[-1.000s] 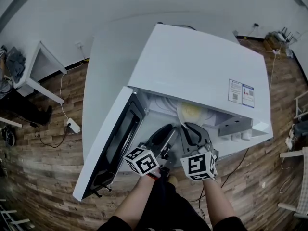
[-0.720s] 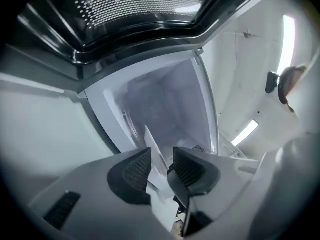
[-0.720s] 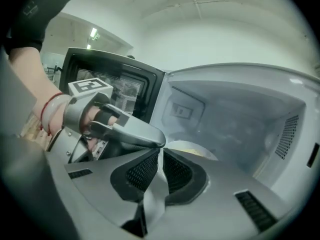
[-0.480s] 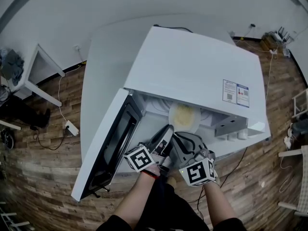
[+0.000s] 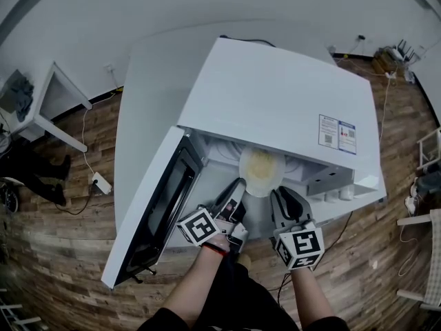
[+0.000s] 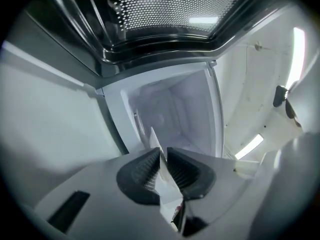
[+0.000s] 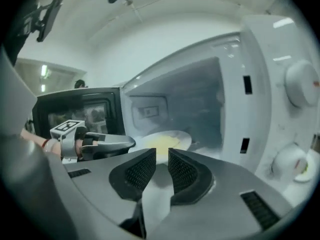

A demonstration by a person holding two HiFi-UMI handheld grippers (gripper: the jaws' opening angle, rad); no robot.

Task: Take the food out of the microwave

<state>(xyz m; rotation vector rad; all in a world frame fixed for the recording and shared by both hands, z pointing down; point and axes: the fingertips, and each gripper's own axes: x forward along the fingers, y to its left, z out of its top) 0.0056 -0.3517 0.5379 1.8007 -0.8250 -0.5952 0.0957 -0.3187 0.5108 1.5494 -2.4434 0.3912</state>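
Note:
A white plate of yellow food (image 5: pixel 262 169) sits at the mouth of the white microwave (image 5: pixel 275 95), whose door (image 5: pixel 158 205) hangs open to the left. My left gripper (image 5: pixel 236 187) reaches the plate's left edge. In the left gripper view its jaws (image 6: pixel 163 156) are closing, and the plate's thin white rim (image 6: pixel 153 136) stands edge-on between the pads. My right gripper (image 5: pixel 282 193) is at the plate's front right. In the right gripper view its jaws (image 7: pixel 162 159) stand a narrow gap apart with nothing in them, the plate (image 7: pixel 165 141) lying just beyond.
The microwave stands on a white table (image 5: pixel 148 88) with its control knobs (image 7: pixel 300 89) right of the cavity. The open door blocks the left side. A small white table (image 5: pixel 55 98) and a power strip (image 5: pixel 103 181) are on the wooden floor at left.
The plate has slid out toward the microwave's mouth. My right gripper has left the plate's front and swung to the right. The left gripper kept its place at the plate's left edge.

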